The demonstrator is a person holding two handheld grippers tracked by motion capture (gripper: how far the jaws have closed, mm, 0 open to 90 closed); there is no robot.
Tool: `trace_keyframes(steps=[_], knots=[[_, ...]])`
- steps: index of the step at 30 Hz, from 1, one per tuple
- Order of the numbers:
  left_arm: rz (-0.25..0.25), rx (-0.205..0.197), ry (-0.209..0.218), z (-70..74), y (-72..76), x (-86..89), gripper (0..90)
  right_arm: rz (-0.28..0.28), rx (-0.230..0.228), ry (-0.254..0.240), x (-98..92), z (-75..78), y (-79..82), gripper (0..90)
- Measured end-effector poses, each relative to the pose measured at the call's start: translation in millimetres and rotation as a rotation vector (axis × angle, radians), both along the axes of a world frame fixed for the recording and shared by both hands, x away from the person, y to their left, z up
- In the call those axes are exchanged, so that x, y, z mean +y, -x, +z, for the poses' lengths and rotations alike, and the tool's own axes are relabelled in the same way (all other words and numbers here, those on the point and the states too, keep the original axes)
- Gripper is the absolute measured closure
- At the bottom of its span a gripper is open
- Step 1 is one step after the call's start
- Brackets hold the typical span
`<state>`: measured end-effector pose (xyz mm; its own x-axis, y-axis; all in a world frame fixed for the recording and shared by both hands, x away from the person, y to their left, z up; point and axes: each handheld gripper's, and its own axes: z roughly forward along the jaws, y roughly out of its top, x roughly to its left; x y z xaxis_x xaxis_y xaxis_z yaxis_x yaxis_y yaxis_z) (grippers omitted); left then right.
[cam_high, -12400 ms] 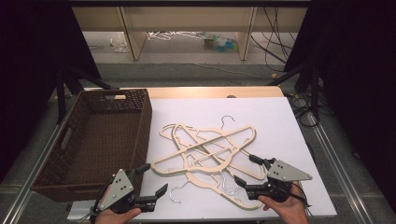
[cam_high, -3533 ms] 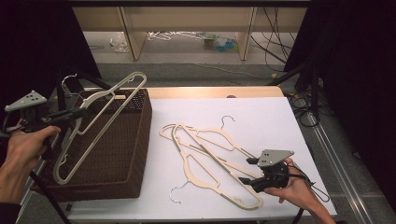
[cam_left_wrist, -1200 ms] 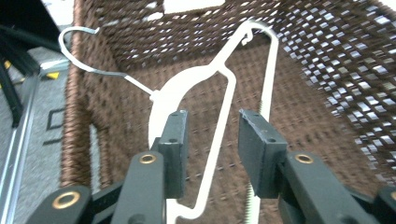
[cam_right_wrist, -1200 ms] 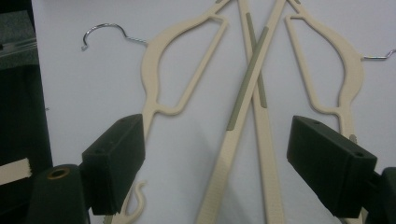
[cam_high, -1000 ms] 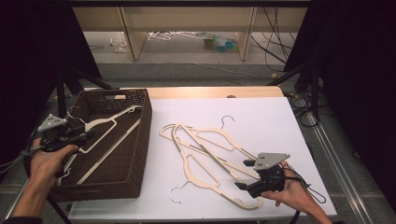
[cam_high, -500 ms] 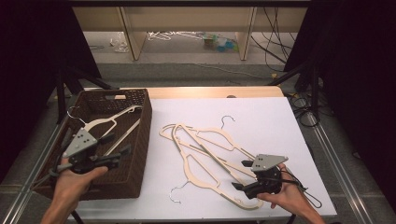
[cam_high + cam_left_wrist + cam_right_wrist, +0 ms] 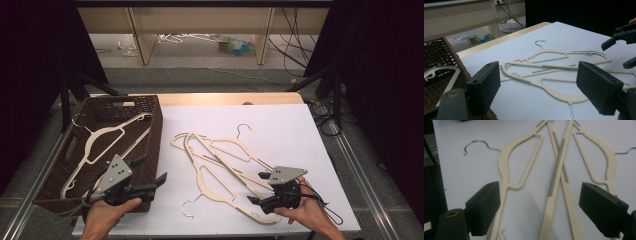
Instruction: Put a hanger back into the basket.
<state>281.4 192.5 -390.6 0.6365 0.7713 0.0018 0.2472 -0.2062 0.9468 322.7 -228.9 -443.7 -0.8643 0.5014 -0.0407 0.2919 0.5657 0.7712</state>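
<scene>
A cream hanger lies inside the brown wicker basket at the table's left. Two more cream hangers lie crossed on the white tabletop, one wire hook pointing away, the other near the front edge. My left gripper hovers over the basket's near right corner. Its jaws have just been opening and stand wide with nothing between them. My right gripper is open just above the crossed hangers' near ends, its pads not pressing on them.
Beyond the table's far wooden edge the floor holds loose hangers and small clutter under a shelf unit. Cables hang off the right side. Metal rails border the table.
My left gripper let go of the hanger, which now lies in the basket, and moved right and nearer, to the basket's front corner, its jaws spreading. The right gripper stayed put.
</scene>
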Motion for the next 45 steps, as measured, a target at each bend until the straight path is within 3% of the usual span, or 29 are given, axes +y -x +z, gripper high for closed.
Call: trace_keyframes(steps=[4, 6, 12, 13, 15, 22, 25, 34, 41, 45], knots=[[-0.012, -0.004, -0.009, -9.5, 10.5, -8.2, 18.5, 0.008, 0.003, 0.008, 3.0, -0.8, 1.8, 18.4], [-0.044, -0.051, -0.044, -11.1, 11.9, -11.7, 18.5, 0.012, 0.002, 0.012, 4.9, -1.4, 2.6, 18.4], [-0.083, -0.048, -0.044, -22.7, 18.2, -23.1, 18.0, 0.028, 0.007, 0.021, 11.0, -2.3, 4.1, 18.5], [-0.081, -0.042, -0.057, -25.0, 18.7, -23.8, 18.0, 0.027, 0.008, 0.022, 11.6, -2.5, 4.4, 18.5], [-0.077, -0.025, -0.046, -29.3, 18.9, -24.9, 17.9, 0.035, 0.007, 0.024, 12.3, -2.5, 4.5, 18.5], [-0.084, -0.047, -0.031, -31.6, 20.5, -22.5, 17.1, 0.025, 0.006, 0.023, 12.5, -3.3, 5.4, 18.4], [-0.076, -0.054, -0.048, -32.1, 22.0, -19.3, 17.0, 0.024, 0.015, 0.039, 14.9, -3.9, 7.3, 18.3], [-0.079, -0.046, -0.083, -37.0, 26.2, -20.6, 16.8, 0.06, 0.053, 0.15, 34.6, -14.9, 16.3, 25.2], [-0.082, -0.035, -0.095, -40.0, 26.4, -22.5, 16.8, 0.078, 0.145, 0.268, 49.4, -26.2, 19.1, 37.2], [-0.094, -0.028, -0.118, -42.9, 26.4, -25.2, 16.9, 0.088, 0.162, 0.31, 52.6, -29.3, 17.1, 42.2]])
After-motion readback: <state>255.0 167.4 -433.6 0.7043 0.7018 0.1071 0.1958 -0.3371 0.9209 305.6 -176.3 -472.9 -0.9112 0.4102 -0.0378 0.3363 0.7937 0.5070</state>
